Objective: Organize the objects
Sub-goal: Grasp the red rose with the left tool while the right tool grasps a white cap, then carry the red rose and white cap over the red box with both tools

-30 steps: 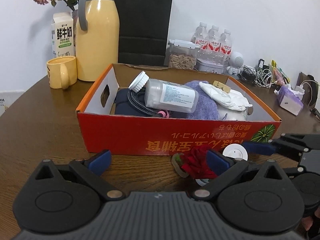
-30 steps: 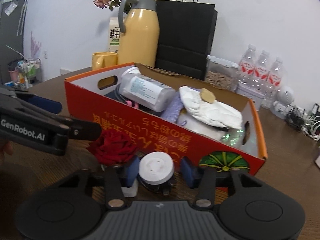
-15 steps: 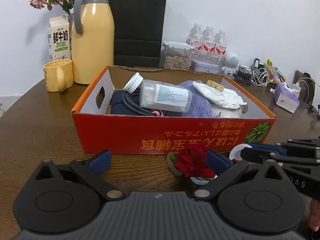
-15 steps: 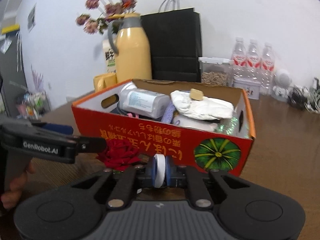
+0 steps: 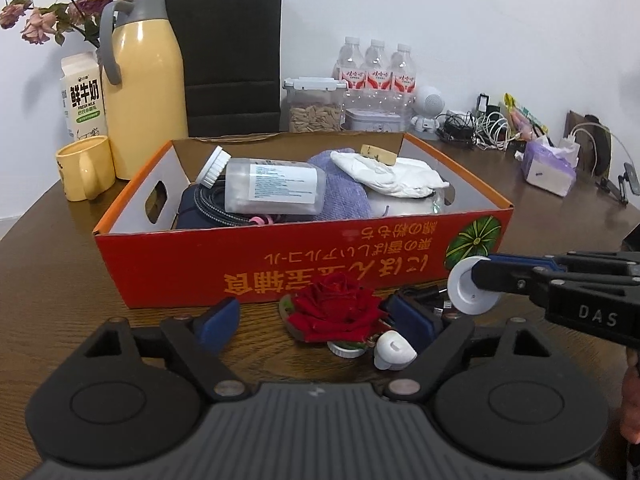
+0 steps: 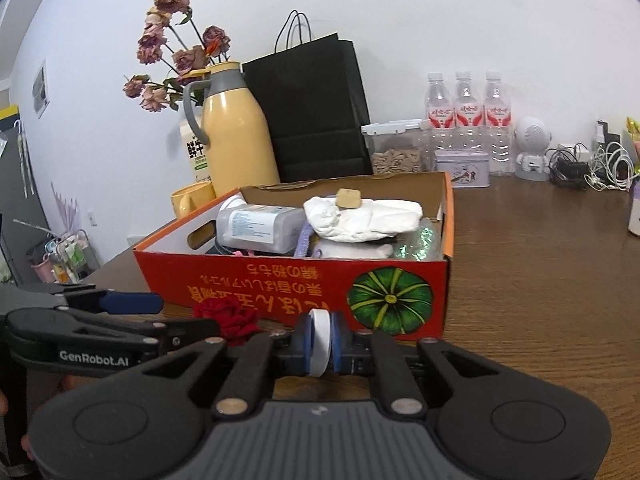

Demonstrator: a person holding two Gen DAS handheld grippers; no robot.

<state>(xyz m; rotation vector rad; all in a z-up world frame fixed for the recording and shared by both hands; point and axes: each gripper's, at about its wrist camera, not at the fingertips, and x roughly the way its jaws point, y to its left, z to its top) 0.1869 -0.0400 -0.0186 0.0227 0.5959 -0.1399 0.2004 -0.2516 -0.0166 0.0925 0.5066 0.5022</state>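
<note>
A red rose on a small round base lies on the table in front of the red cardboard box. My left gripper straddles the rose; its jaws are closing, and the pads stand clear of the petals. A small white earbud-like piece lies by its right finger. My right gripper is shut on a white round disc, held edge-on just above the table. In the left wrist view the same disc shows at the right gripper's tips. The left gripper reaches toward the rose.
The box holds a clear bottle, white cloth and purple cloth. Behind it stand a yellow jug, yellow mug, milk carton, black paper bag, snack jar and water bottles. Cables and a tissue pack lie far right.
My right gripper shut on the white disc, rolled it edge-on and raised it off the table. My left gripper shifted so the rose sits more centrally between its fingers, which narrowed a little.
</note>
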